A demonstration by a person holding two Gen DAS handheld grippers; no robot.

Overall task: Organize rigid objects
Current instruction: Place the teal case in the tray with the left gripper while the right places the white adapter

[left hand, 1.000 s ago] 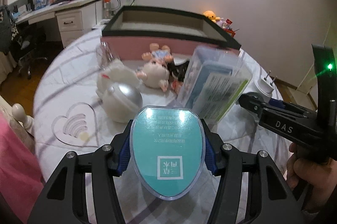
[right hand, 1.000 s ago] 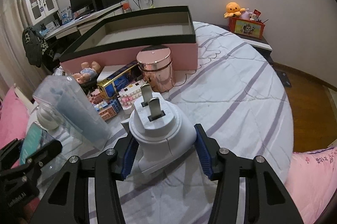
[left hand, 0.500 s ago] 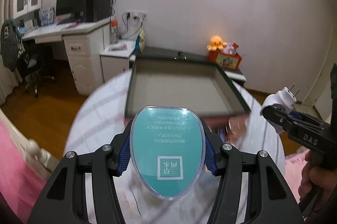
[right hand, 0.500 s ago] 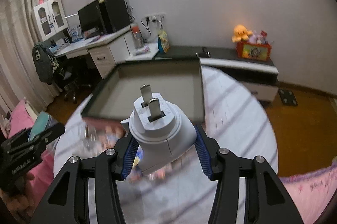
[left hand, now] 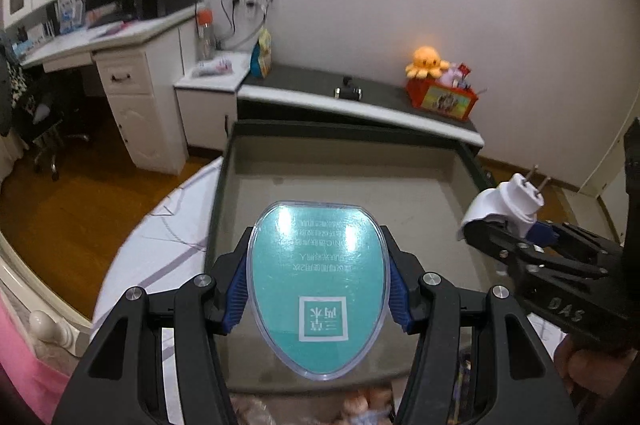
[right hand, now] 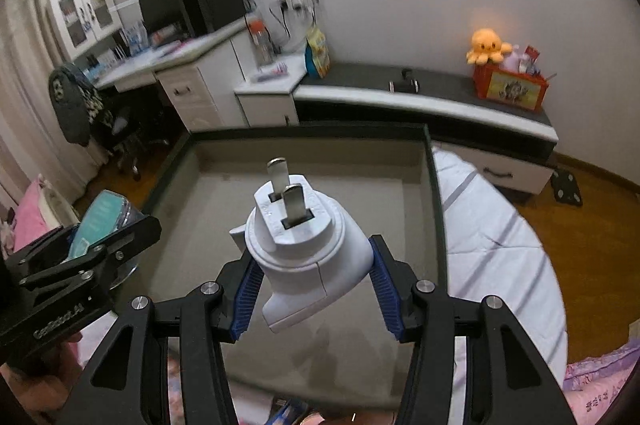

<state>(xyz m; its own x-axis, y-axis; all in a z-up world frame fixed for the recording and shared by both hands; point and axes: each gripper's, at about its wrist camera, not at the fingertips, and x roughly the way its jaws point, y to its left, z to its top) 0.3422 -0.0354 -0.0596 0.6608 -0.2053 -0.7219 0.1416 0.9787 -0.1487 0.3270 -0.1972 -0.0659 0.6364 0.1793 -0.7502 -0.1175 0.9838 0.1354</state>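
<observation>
While both tools hang over the open box, each carries its own load. The left tool point(left hand: 318, 289) is clenched on a teal oval case point(left hand: 318, 285) with a clear rim, its blue pads point(left hand: 234, 297) pressing the case's two long sides. The right tool point(right hand: 316, 289) grips a white plug adapter point(right hand: 308, 249) by its body, the two flat metal prongs pointing up and away from the camera. Each tool also shows at the edge of the other's view, so the two sit side by side above the same opening.

Beneath them lies the box point(left hand: 440, 181), wide and shallow with a dark rim and a plain grey floor that looks bare where it can be seen. It rests on a bed point(right hand: 492, 257) with a white striped cover.

Judging by this, the step in hand is carrying both items to the box, with release not yet done. The next move calls for lowering each tool close to the floor of the box, keeping the two loads apart, then opening the jaws so the case lies flat and the adapter does not tumble.

The near wall of the box and the part of its floor under the tools are hidden by the tools and loads. At the bottom edge of both views some small things, perhaps dolls and packets, are cut off and blurred. The print on the case is too small to read.
</observation>
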